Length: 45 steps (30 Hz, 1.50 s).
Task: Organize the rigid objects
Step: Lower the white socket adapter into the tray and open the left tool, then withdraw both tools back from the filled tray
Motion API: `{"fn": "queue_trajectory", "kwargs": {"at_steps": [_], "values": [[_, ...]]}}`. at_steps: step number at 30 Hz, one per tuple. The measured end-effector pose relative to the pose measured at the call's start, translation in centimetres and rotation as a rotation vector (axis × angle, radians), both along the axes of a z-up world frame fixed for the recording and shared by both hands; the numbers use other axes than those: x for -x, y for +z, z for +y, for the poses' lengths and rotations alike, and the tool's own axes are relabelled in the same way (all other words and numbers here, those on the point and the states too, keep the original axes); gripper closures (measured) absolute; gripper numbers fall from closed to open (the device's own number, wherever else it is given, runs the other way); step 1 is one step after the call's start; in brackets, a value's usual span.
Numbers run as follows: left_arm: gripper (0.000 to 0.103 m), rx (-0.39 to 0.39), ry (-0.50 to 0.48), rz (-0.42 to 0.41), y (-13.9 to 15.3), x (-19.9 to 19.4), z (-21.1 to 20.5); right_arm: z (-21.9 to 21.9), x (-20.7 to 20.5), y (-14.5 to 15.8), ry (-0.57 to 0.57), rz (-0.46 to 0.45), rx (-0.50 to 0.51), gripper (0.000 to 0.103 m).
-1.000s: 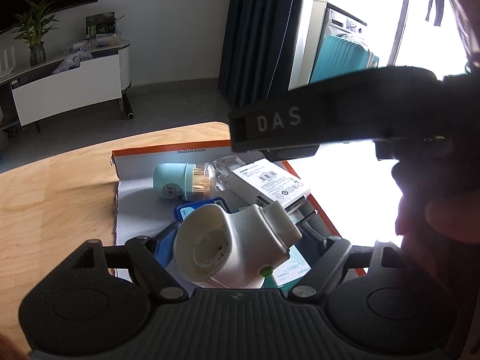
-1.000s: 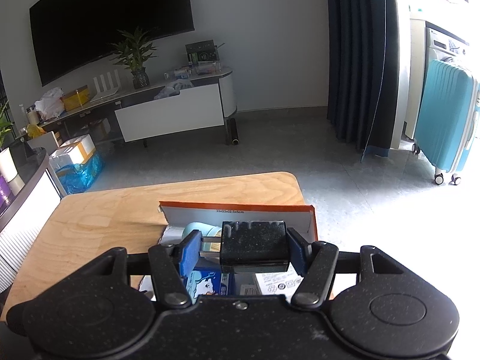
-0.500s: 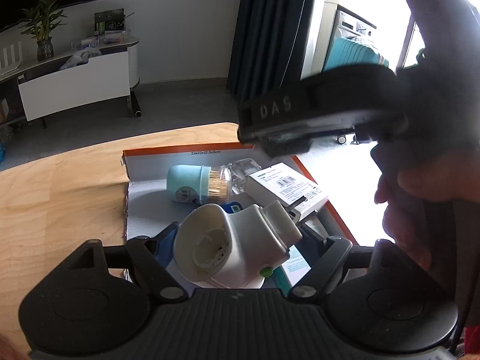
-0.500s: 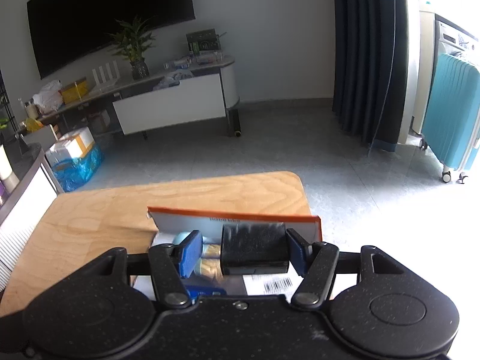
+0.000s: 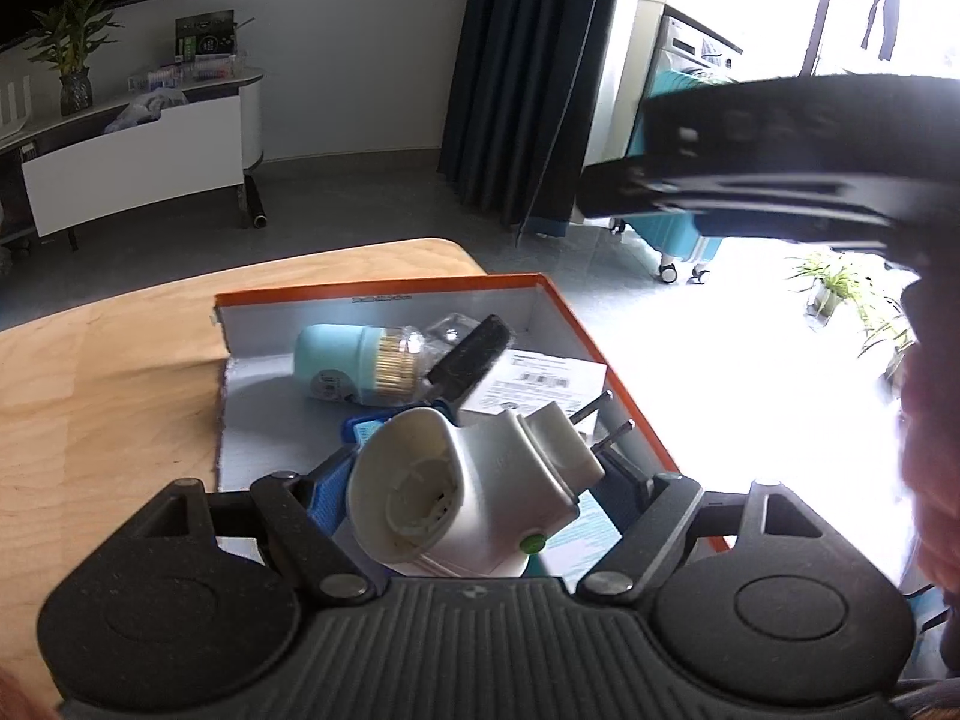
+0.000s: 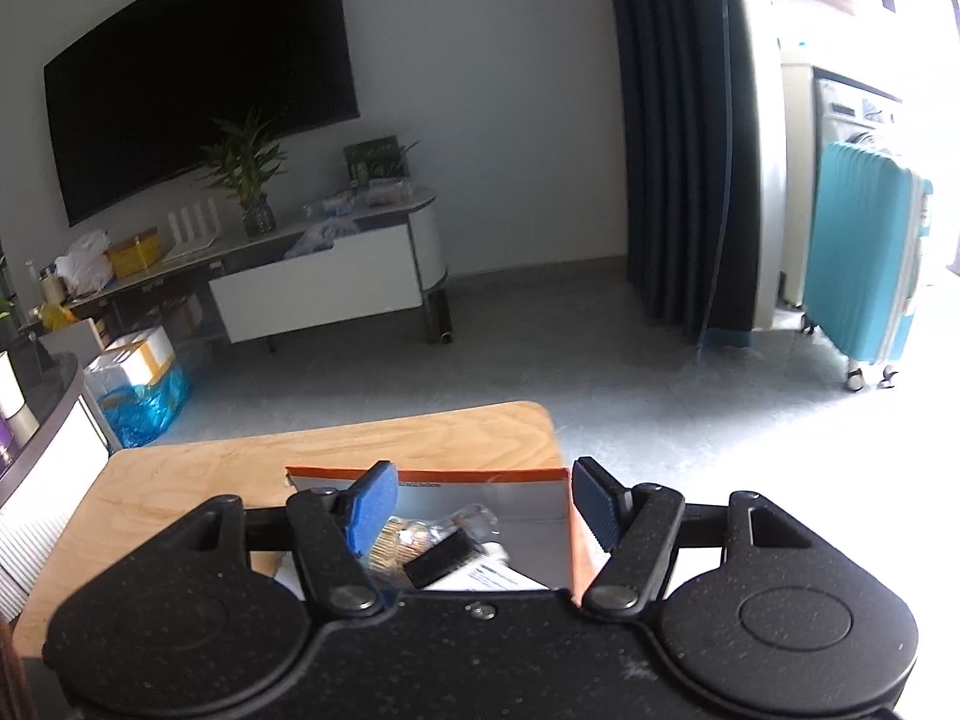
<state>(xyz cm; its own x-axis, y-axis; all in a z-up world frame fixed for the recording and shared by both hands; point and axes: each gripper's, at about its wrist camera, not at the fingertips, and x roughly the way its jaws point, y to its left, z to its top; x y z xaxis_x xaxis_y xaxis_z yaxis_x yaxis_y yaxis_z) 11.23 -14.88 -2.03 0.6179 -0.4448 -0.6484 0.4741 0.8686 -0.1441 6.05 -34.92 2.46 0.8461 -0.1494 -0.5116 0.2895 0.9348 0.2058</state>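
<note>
**Black block lay in the orange box; white plug adapter sat in the left tongs**

The wooden table (image 5: 108,372) carried the orange box (image 5: 606,360), an open cardboard tray with grey inner walls, which sat at the table's far right corner. All other places here are given from that box.

Inside the box, against its far wall, a pale blue toothpick holder (image 5: 354,363) lay on its side. A flat white carton with a barcode label (image 5: 540,381) lay toward the box's right wall. The black block (image 5: 471,357) rested tilted between the holder and the carton, leaning on them; in the right wrist view the same block (image 6: 444,558) lay loose in the box below the tongs.

Over the near end of the box, the left gripper (image 5: 480,480) was clamped on the white plug adapter (image 5: 474,504), its two metal pins pointing toward the box's right wall. A blue packet (image 5: 360,429) lay under the adapter on the box floor.

Above the box, the right gripper (image 6: 480,504) had its blue pads (image 6: 375,504) apart and widening, with nothing between them. From the left wrist view it appeared as a blurred black bar high over the box's right side.
</note>
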Motion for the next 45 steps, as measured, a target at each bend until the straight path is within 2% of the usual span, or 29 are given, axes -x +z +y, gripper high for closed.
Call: {"fn": "queue_trajectory", "kwargs": {"at_steps": [4, 6, 8, 17, 21, 38, 45], "values": [[0.021, 0.023, -0.028, 0.016, -0.2, 0.2, -0.5, 0.0, 1.8, 0.4, -0.014, -0.017, -0.002, 0.025], [0.012, 0.033, -0.029, 0.028, -0.3, 0.3, -0.4, 0.0, 2.5, 0.5, -0.019, -0.022, -0.006, 0.025], [0.010, 0.036, -0.017, 0.026, -0.2, 0.7, 0.0, 0.2, 3.0, 0.5, -0.020, -0.019, -0.004, 0.025], [0.009, -0.008, 0.051, 0.014, 1.0, 2.1, 1.9, 1.5, 5.3, 0.9, -0.021, -0.027, 0.008, 0.025], [0.004, -0.028, 0.082, 0.006, 1.7, 3.1, 2.6, 2.1, 6.3, 1.1, -0.028, -0.020, 0.012, 0.024], [0.001, -0.058, 0.139, -0.009, 2.3, 7.9, 4.7, 4.1, 11.9, -0.8, -0.018, 0.042, 0.011, 0.023], [0.000, -0.071, 0.153, -0.040, 2.6, 10.0, 4.9, 4.8, 14.2, -1.4, -0.015, 0.044, 0.005, 0.021]]}}
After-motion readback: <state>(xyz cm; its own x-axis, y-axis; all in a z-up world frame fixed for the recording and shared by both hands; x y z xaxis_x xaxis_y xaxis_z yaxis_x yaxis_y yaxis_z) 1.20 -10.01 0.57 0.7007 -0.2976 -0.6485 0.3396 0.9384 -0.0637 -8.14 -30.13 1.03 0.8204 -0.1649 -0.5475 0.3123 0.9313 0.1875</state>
